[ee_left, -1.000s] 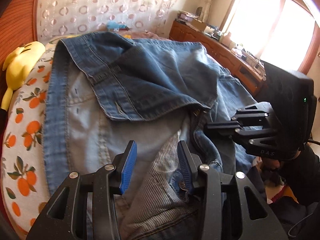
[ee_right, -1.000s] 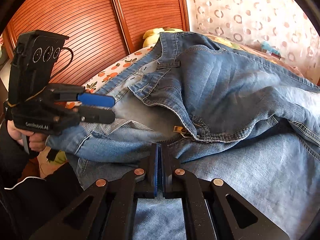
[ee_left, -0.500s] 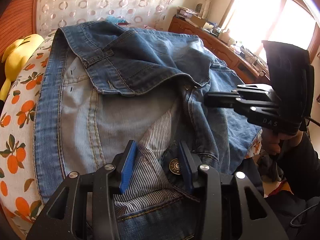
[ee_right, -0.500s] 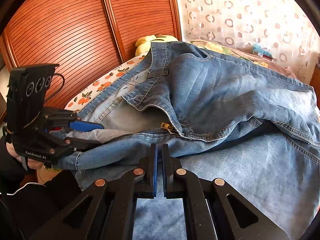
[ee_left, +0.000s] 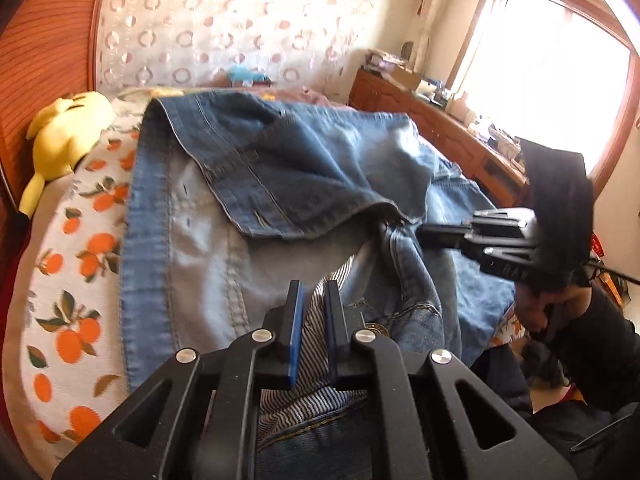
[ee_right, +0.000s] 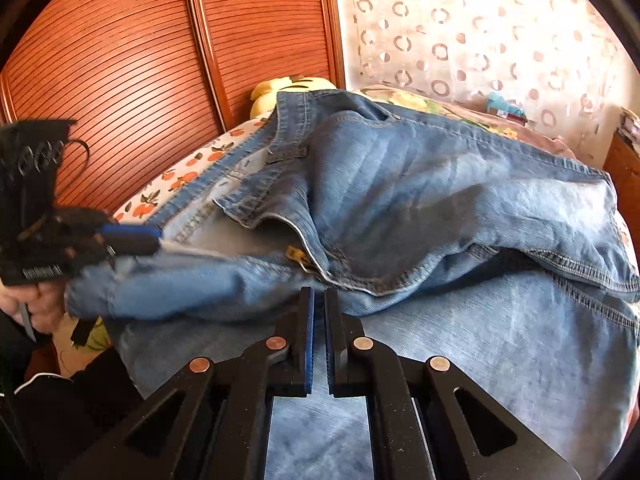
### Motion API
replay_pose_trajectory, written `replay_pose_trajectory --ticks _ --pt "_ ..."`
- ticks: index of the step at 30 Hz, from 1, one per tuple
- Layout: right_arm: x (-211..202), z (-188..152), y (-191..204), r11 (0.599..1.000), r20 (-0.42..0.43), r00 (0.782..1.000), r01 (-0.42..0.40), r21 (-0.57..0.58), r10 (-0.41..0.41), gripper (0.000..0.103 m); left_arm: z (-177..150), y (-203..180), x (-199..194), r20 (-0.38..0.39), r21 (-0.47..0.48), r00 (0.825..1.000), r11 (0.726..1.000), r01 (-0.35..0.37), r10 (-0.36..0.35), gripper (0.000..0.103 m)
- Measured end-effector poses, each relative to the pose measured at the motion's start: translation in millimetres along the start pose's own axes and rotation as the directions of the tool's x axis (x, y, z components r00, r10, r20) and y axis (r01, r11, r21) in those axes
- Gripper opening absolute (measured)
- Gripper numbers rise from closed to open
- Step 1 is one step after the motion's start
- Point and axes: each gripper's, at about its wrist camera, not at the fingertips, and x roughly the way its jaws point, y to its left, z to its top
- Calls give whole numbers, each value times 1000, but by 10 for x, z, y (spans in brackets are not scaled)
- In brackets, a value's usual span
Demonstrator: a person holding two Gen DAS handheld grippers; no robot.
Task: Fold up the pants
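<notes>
My left gripper [ee_left: 312,312], bottom centre of its view, is closing its jaws on the striped pocket lining [ee_left: 308,344] at the waistband of the jeans [ee_left: 320,168]. The jeans sprawl over the orange-print bed sheet [ee_left: 68,280], filling mid-frame. My right gripper [ee_right: 319,320], bottom centre of its own view, has its jaws pressed together on a denim fold.

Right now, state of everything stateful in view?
jeans: spread on bed, waist open, one side flapped over
fly button: undone
left gripper: closing on striped pocket lining
right gripper: shut on denim
</notes>
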Motion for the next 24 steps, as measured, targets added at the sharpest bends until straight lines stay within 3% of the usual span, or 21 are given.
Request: replay_pose_trajectory --ticks 8,12,19,24 --pt "-42 -17 -30 1000 9 1000 11 12 -11 4 145 42 -194 65 -1 997 999 -39 39 8" --pt "-48 -30 -35 1000 13 1000 16 20 -16 4 106 55 -95 9 1 999 999 -43 43 9" --pt "-78 60 3 1000 29 999 20 -4 -20 4 -81 -46 66 -80 -11 997 1000 -24 23 23" --pt "-105 23 11 1000 31 999 28 -11 -28 4 -179 -182 39 -85 2 996 1000 -16 16 25"
